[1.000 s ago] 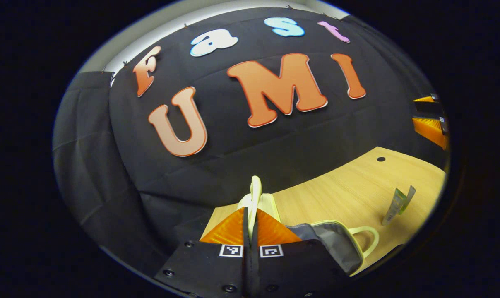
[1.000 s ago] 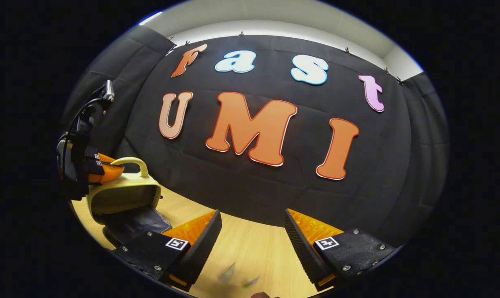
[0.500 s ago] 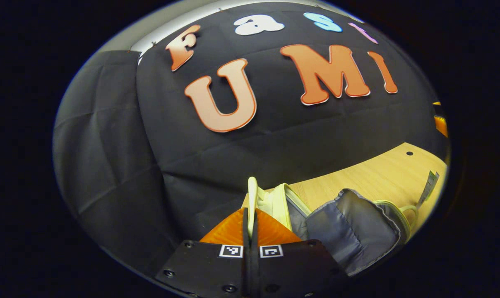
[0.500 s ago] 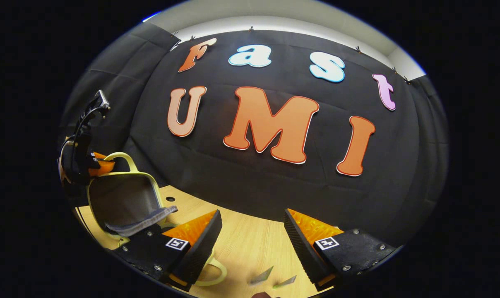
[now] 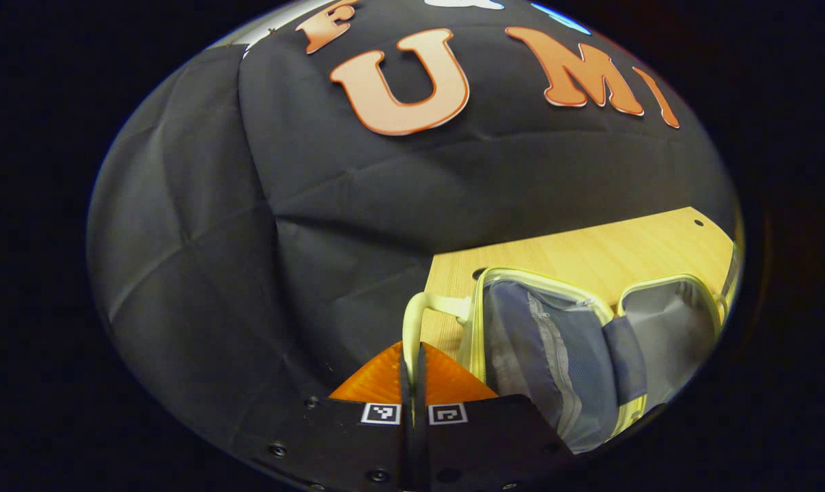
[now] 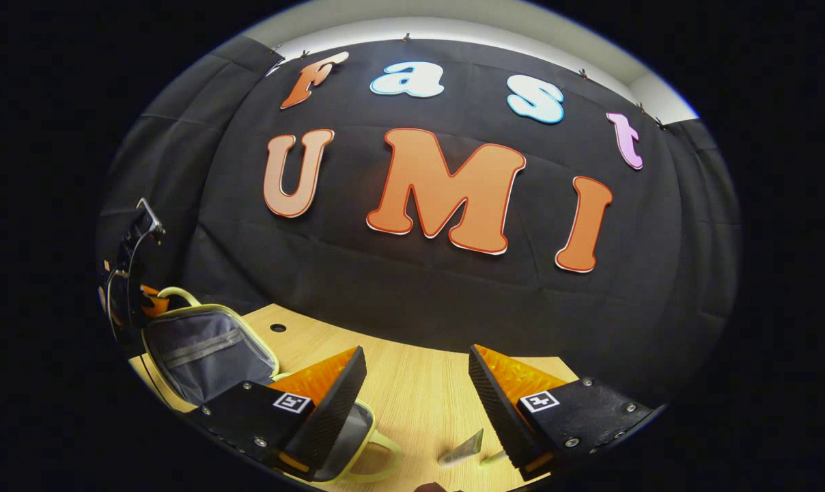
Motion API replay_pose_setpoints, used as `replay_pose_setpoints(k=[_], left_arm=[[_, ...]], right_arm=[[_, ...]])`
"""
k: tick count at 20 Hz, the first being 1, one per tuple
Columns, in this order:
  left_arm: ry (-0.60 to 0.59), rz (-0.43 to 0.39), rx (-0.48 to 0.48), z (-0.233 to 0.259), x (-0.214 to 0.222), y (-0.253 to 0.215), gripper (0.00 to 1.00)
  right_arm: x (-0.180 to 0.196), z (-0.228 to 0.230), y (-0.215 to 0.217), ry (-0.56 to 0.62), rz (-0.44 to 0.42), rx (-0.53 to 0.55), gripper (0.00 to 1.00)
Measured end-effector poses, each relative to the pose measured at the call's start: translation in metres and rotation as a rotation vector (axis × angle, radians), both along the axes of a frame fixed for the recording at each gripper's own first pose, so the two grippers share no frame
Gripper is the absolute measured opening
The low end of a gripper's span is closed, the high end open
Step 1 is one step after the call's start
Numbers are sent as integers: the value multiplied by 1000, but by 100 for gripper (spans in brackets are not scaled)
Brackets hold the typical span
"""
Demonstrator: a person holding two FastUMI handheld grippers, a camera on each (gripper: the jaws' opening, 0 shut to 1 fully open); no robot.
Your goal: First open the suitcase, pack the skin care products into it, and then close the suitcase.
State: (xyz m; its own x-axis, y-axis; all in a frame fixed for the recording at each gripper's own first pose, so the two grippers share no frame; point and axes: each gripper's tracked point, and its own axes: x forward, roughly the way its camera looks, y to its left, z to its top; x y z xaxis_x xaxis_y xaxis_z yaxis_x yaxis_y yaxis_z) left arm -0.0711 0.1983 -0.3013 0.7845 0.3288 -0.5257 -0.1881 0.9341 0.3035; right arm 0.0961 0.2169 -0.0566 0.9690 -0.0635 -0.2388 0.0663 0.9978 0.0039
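A small pale yellow suitcase (image 5: pixel 672 328) with grey lining lies open on the wooden table (image 5: pixel 590 246). My left gripper (image 5: pixel 412 348) is shut on the handle (image 5: pixel 412 318) of its lid (image 5: pixel 542 342), which leans back with a zipped pocket showing. In the right gripper view the left gripper (image 6: pixel 129 294) holds that lid (image 6: pixel 204 348) at the far left. My right gripper (image 6: pixel 416 362) hangs open above the table (image 6: pixel 412 396), nothing between its fingers. A flat skin care tube (image 6: pixel 462 447) lies just below its right finger. The suitcase's other handle (image 6: pixel 378 451) sits under its left finger.
A small round hole (image 6: pixel 277 328) marks the tabletop near the lid. The black cloth wall stands close behind the table's far edge. Bare wood stretches between the suitcase and the tube.
The left gripper has swung the lid by its handle from nearly upright down toward the left, exposing the grey lining. The right gripper has barely moved.
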Motion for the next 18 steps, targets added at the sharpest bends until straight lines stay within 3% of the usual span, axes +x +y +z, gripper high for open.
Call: replay_pose_setpoints(k=[2, 5, 7, 8, 15, 18], left_arm=[[24, 46, -4, -12, -5, 7, 3], [36, 117, -6, -21, -12, 18, 16], [-22, 110, -9, -9, -12, 12, 17], [-54, 95, -7, -2, -9, 5, 10], [-206, -83, -40, 55, 24, -115, 90], [-251, -175, -76, 70, 31, -182, 95]], right_arm=[[-1, -3, -2, 12, -14, -3, 95], [-3, -5, -10, 19, -22, -14, 95], [-4, -5, -18, 18, -28, -21, 95], [-4, -6, -24, 17, -30, -22, 95], [-12, -4, -61, -13, -43, -45, 96], [-21, -7, -83, -13, -47, -50, 95]])
